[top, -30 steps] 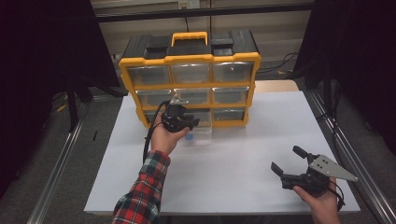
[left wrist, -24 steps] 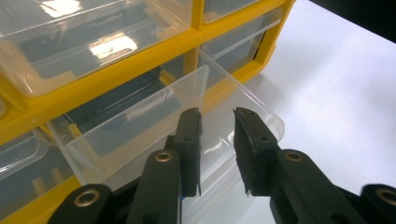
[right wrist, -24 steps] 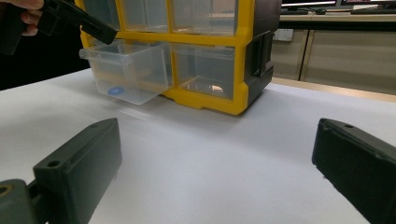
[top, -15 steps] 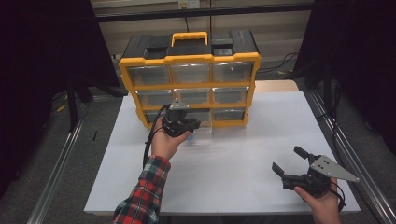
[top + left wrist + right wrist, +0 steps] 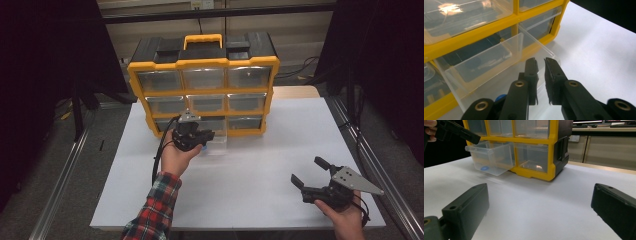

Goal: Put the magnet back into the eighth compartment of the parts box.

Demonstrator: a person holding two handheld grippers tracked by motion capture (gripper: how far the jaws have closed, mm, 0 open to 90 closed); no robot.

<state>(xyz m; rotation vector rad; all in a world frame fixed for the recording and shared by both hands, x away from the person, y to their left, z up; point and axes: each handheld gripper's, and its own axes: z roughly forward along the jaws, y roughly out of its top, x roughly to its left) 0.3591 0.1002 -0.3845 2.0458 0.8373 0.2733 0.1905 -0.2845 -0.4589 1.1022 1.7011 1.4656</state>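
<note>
A yellow and black drawer cabinet [image 5: 202, 92] stands at the back of the white table. Its bottom middle clear drawer [image 5: 215, 142] is pulled out, and a small blue thing [image 5: 484, 168] lies inside it. My left gripper [image 5: 541, 62] hovers over the drawer's front part. Its jaws have just been closing and now stand almost together, with only a thin slit and nothing between them. From above, the left gripper [image 5: 206, 135] sits right at the drawer. My right gripper [image 5: 307, 170] rests low at the near right, open and holding nothing, well away from the cabinet.
The white table top [image 5: 260, 165] stretches bare between the cabinet and the right hand. Metal frame rails [image 5: 65, 175] run along both sides of the table. The other drawers [image 5: 205, 77] are pushed in.
The left hand has edged slightly toward the near side over the open drawer. The right hand and its gripper have stayed put.
</note>
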